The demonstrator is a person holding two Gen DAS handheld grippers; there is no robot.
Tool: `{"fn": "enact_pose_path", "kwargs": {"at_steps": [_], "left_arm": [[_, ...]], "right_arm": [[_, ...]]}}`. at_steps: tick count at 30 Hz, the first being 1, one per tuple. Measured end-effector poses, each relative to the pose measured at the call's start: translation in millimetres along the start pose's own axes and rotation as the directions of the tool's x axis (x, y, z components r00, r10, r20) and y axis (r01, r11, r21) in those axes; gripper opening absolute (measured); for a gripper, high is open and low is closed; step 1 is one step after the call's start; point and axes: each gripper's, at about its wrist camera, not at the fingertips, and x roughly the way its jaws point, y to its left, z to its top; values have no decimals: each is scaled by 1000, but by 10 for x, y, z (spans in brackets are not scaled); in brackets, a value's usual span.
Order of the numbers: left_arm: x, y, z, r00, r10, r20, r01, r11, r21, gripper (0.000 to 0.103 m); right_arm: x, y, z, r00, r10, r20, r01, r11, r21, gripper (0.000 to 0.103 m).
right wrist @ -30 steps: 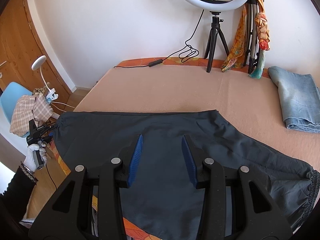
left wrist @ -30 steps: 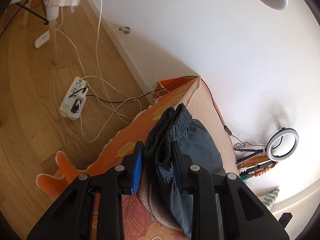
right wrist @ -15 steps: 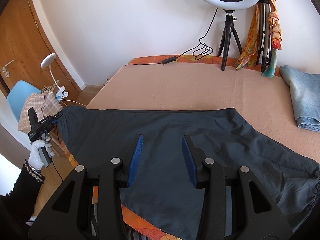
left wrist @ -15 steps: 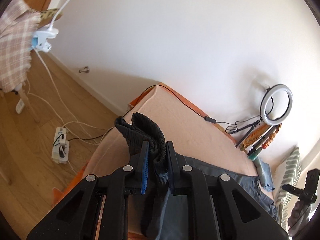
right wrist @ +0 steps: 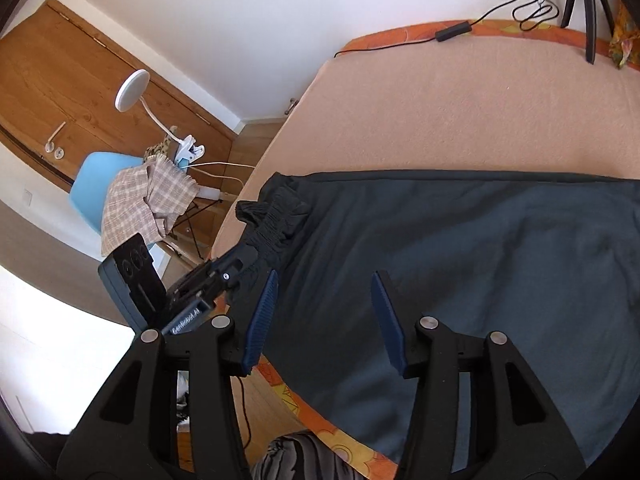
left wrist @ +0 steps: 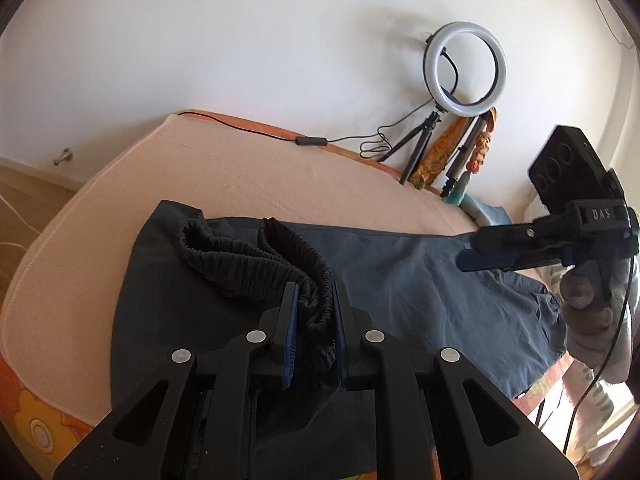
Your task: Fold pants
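Dark grey-blue pants [left wrist: 400, 276] lie spread flat across the peach bed cover [left wrist: 248, 172]. My left gripper [left wrist: 314, 300] is shut on their bunched elastic waistband [left wrist: 256, 264], which is lifted and doubled over the fabric. In the right wrist view the pants [right wrist: 480, 264] fill the middle and the left gripper [right wrist: 224, 276] shows holding the waistband [right wrist: 276, 216] at the bed's left edge. My right gripper [right wrist: 324, 304] is open and empty, hovering just above the pants; it also shows in the left wrist view [left wrist: 520, 256].
A ring light on a tripod [left wrist: 464, 68] with its cable and colourful cloths stand by the wall at the bed's far side. A blue chair [right wrist: 96, 188] with a checked cloth and a clip lamp [right wrist: 132, 92] stand off the bed's left edge, before a wooden door.
My left gripper has swung the waistband from the bed's edge up and over onto the pants. My right gripper has moved left and lower toward the waistband end, staying open.
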Motion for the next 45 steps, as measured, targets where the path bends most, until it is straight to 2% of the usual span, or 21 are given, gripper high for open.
{"fn": "enact_pose_path", "kwargs": {"at_steps": [4,8,11,14,19,21,23,24,27,32,36,40,43,45], "left_arm": [[49,-385,-151,1000,1,-15,1,987,160,14],[85,-740,-345,999,35,-27,-24,941,337,14],[130,-929,-485,998,60,-33,-40,903,429,14],[144,-1031,-551,997,69,-24,-50,884,465,14],[106,-1099,-592,998,55,-22,-38,882,470,14],[85,-1114,-594,999,48,-22,-32,884,466,14],[54,-1100,-583,999,44,-22,-29,892,452,14],[29,-1083,-568,999,40,-19,-27,898,439,14],[-76,-1047,-493,1000,11,-5,-8,920,393,14],[-142,-1177,-305,999,-51,16,41,932,359,14],[-128,-1349,-214,994,-112,-7,108,937,332,16],[-177,-1486,-185,979,-188,-74,202,936,288,24],[-372,-1470,-145,976,-208,-57,216,937,275,30],[-511,-1342,-103,981,-192,-26,192,949,250,31]], "right_arm": [[446,-66,26,993,77,-91,-69,994,87,54],[728,-138,-34,983,119,-137,-97,982,161,57],[795,-111,-44,982,117,-149,-93,983,158,58],[818,-34,-25,982,73,-172,-52,991,122,63],[906,99,0,972,-97,-214,105,994,29,63],[973,77,-9,963,-136,-233,146,989,28,55],[1031,40,-14,961,-138,-238,153,987,44,25],[1025,11,-15,965,-124,-232,141,988,58,22],[912,-43,-1,981,-76,-177,95,990,101,19],[519,-129,3,996,-24,-83,34,992,122,18],[212,-235,-6,999,-18,-32,22,990,138,18],[-101,-462,-74,1000,-20,8,19,986,168,18],[-346,-686,-135,999,-35,36,28,980,195,18],[-506,-840,-195,998,-49,47,38,976,214,18]]}}
